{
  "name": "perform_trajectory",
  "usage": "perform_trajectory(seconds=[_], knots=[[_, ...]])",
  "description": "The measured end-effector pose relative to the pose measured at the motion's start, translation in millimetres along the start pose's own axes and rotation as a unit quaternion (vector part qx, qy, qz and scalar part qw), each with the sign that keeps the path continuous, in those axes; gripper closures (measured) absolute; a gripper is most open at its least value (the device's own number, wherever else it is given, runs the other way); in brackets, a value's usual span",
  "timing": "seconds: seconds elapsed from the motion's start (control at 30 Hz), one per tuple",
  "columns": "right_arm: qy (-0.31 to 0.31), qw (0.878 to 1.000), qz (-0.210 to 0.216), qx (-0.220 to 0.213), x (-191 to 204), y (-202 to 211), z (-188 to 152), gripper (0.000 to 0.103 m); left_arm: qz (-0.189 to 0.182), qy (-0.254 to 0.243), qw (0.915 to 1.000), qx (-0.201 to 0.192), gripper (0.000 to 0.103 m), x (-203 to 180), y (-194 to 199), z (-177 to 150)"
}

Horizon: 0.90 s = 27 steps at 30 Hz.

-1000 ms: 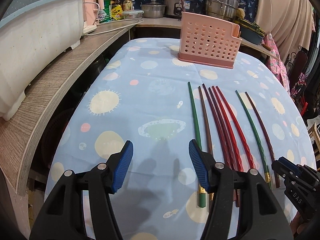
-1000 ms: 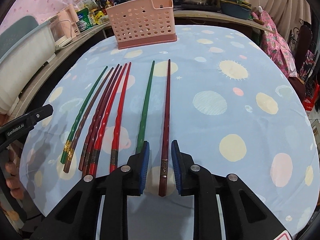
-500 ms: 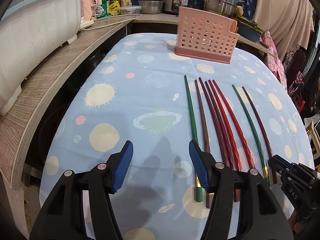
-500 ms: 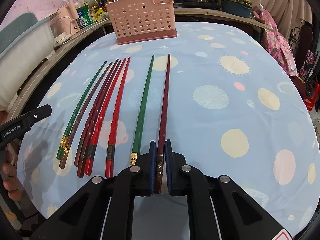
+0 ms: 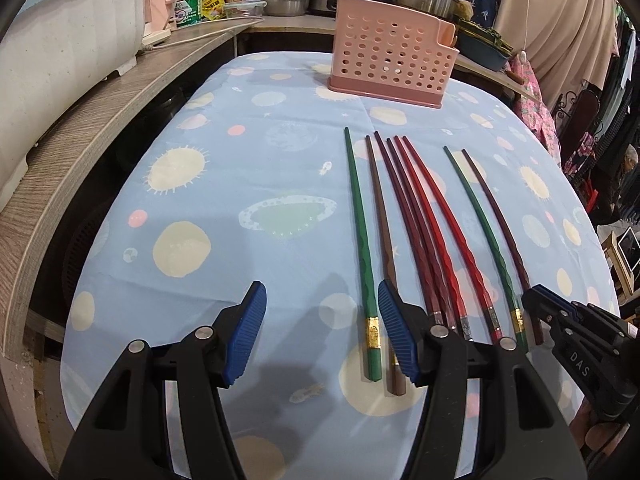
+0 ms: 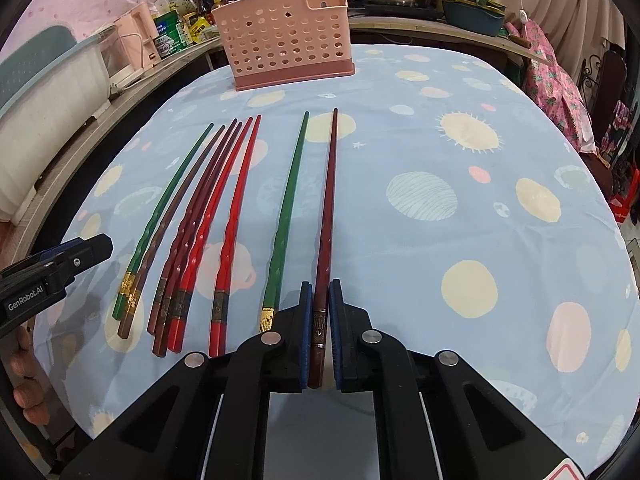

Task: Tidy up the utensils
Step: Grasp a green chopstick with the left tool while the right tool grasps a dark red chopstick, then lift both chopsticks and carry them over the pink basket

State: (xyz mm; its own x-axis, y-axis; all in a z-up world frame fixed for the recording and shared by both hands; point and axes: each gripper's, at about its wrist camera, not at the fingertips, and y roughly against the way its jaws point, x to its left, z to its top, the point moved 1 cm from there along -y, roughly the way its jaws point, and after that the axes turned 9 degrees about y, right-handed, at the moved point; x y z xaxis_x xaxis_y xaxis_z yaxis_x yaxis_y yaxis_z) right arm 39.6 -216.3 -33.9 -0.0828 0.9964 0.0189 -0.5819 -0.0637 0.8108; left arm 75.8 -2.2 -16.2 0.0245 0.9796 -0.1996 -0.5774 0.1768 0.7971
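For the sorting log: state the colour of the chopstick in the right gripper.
Dark maroon chopstick, with a patterned metallic band near its thick end; right wrist view shows it best.

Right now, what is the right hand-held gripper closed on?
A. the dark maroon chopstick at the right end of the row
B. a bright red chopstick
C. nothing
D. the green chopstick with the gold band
A: in the right wrist view, the right hand-held gripper has its blue pads pressed on the dark maroon chopstick's thick end.
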Motion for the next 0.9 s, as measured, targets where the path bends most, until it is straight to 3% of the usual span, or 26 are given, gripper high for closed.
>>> perform_trajectory(seconds=[0.67, 0.83, 0.9], knots=[[0.001, 1.000, 0.001, -0.001, 0, -1, 0, 0.095, 0.006, 0.000, 0.9996, 0.027, 0.049, -2, -17, -13], [0.001, 1.000, 0.001, -0.002, 0, -1, 1, 0.095, 0.009, 0.001, 0.9997, 0.025, 0.059, 0, -17, -13], [0.001, 1.000, 0.001, -0.002, 0, -1, 0, 0.095, 0.011, 0.002, 0.9997, 0.024, 0.068, 1, -17, -12]])
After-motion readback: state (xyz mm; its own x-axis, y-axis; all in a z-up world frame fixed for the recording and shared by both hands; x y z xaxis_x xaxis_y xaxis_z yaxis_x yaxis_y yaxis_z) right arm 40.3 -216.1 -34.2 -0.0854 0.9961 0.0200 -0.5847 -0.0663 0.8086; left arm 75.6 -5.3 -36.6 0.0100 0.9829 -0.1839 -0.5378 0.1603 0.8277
